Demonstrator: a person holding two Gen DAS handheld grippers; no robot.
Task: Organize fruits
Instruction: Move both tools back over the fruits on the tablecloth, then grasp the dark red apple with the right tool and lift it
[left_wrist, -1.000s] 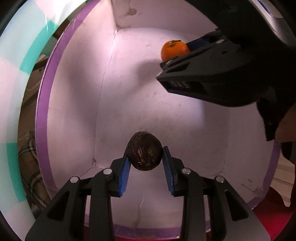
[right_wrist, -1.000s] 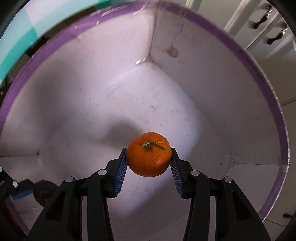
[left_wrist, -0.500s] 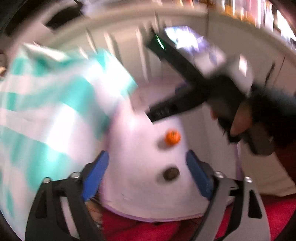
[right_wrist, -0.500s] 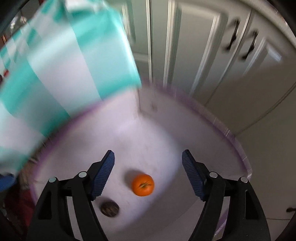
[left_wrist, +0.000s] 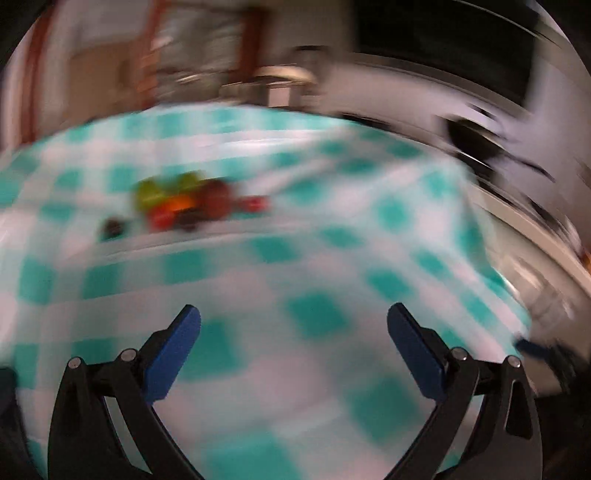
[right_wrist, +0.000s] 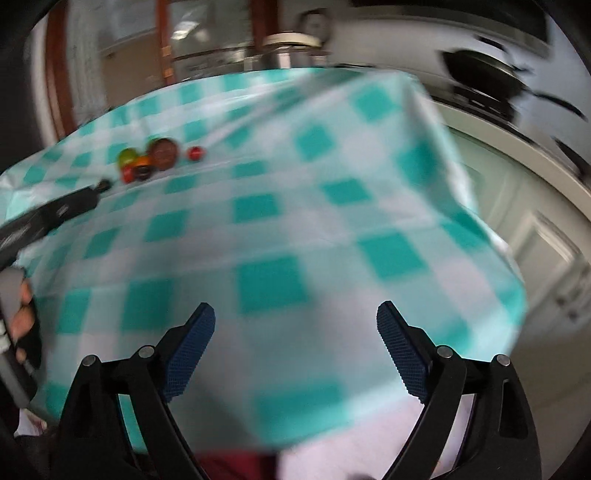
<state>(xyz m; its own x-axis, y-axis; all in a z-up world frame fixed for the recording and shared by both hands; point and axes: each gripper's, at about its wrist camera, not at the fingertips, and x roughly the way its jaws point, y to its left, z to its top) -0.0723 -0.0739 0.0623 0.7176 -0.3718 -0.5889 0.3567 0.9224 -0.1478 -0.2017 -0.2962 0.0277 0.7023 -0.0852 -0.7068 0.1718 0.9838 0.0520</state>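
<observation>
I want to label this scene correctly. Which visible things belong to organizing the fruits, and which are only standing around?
For the job: fruit cluster on the checked tablecloth; left gripper and right gripper, both open, empty.

Just there: dark pan, metal pot, white cabinet doors.

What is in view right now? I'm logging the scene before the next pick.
Tablecloth: one, teal and white check, covers the table.
Fruit cluster: several pieces, green, orange, red and dark brown, far left of the cloth; blur hides the exact count.
Red fruit: one, just right of the cluster, apart from it.
Small dark fruit: one, left of the cluster.
Dark pan: one, black, on the counter at far right.
Metal pot: one, silver, behind the table.
Left gripper: black with blue pads, open, nothing between them.
Right gripper: black with blue pads, open, nothing between them.
Hand: one, at the left edge, holding the left gripper's handle.
</observation>
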